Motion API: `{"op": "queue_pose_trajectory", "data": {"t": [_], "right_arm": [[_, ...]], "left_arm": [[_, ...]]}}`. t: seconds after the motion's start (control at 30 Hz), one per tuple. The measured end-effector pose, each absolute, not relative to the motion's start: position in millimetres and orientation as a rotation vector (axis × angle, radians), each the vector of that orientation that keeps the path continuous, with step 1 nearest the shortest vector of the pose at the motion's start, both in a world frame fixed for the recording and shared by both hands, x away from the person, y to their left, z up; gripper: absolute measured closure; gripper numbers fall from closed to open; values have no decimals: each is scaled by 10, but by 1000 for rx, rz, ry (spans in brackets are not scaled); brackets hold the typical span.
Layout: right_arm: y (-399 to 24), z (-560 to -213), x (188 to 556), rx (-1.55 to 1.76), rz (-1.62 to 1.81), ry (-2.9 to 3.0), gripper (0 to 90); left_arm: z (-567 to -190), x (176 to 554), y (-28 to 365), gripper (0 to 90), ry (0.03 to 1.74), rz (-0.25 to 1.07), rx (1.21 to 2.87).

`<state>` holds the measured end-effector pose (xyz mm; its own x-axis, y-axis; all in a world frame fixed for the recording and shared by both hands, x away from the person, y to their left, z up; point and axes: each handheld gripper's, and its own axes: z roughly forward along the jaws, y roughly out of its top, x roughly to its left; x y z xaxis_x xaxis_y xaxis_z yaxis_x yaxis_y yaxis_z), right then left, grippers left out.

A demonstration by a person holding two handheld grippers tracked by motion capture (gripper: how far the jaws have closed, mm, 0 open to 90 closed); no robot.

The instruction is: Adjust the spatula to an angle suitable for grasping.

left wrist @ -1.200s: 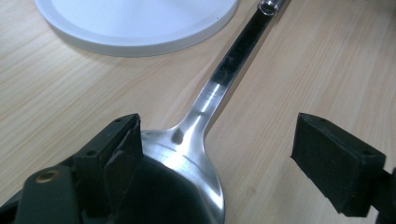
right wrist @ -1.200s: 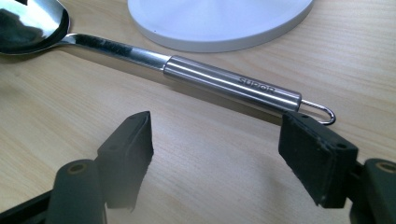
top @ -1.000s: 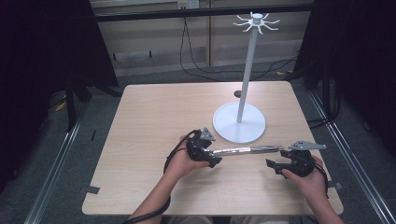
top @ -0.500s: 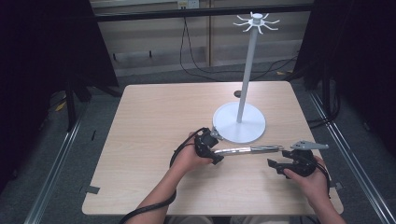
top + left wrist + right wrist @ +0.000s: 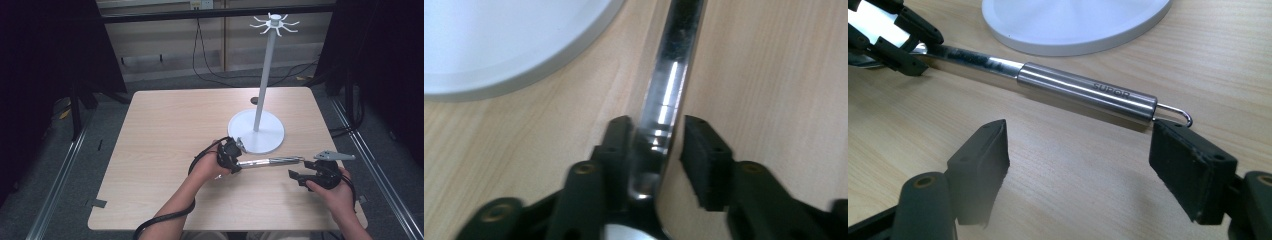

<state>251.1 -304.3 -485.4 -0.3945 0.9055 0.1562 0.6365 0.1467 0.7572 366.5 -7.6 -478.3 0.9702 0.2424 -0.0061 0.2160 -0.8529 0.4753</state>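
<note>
Two grippers | left gripper (image 5: 235, 156) jaws sit round the shiny tool (image 5: 270, 161), one side not touching | right gripper (image 5: 1078, 160) wide open, holding nothing | tool lies on table (image 5: 170, 130) beside white stand (image 5: 256, 131) | might slip: loose hold

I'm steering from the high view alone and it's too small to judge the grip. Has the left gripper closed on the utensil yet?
Observer: Not fully. The left gripper straddles the flat shaft of the utensil; one jaw touches it, the other shows a gap.
Operator: And the right gripper?
Observer: The right gripper is wide open, its jaws short of the handle.
Operator: Anything on the handle's end?
Observer: A wire hook, close above one jaw tip.
</note>
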Motion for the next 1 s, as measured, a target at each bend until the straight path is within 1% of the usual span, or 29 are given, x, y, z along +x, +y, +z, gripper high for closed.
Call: {"op": "queue_pose_trajectory", "data": {"t": [0.07, 0.13, 0.23, 0.27, 0.33, 0.47, 0.5, 0.6, 0.7, 0.77, 0.9, 1.0], "right_arm": [[-3046, -4856, 2512, 1485, 1112, 2095, 236], [-3049, -4856, 2512, 1492, 1114, 2091, 236], [-3050, -4851, 2513, 1489, 1115, 2090, 236], [-3053, -4843, 2513, 1484, 1118, 2088, 236], [-3052, -4841, 2512, 1486, 1121, 2085, 236], [-3063, -4827, 2506, 1487, 1132, 2079, 236], [-3064, -4825, 2505, 1489, 1134, 2076, 235], [-3065, -4825, 2504, 1492, 1139, 2074, 234], [-3044, -4821, 2499, 1492, 1169, 2076, 219], [-3034, -4820, 2500, 1485, 1194, 2083, 217], [-2987, -4812, 2501, 1484, 1237, 2077, 209], [-2972, -4803, 2499, 1479, 1264, 2076, 206]], "left_arm": [[-4778, 3649, -79, 699, 307, 67, 2635], [-4754, 3645, -94, 722, 237, 48, 2680], [-4747, 3623, -119, 734, 238, 30, 2690], [-4736, 3613, -131, 751, 212, 32, 2707], [-4729, 3614, -130, 752, 226, 17, 2716], [-4739, 3574, -82, 755, 247, -30, 2682], [-4756, 3544, -57, 755, 270, -53, 2651], [-4749, 3530, -28, 755, 272, -37, 2646], [-4729, 3536, 23, 755, 284, -18, 2606], [-4695, 3531, 57, 755, 323, -28, 2562], [-4582, 3487, 105, 755, 313, 12, 2508], [-4544, 3453, 120, 755, 332, 15, 2473]]}}
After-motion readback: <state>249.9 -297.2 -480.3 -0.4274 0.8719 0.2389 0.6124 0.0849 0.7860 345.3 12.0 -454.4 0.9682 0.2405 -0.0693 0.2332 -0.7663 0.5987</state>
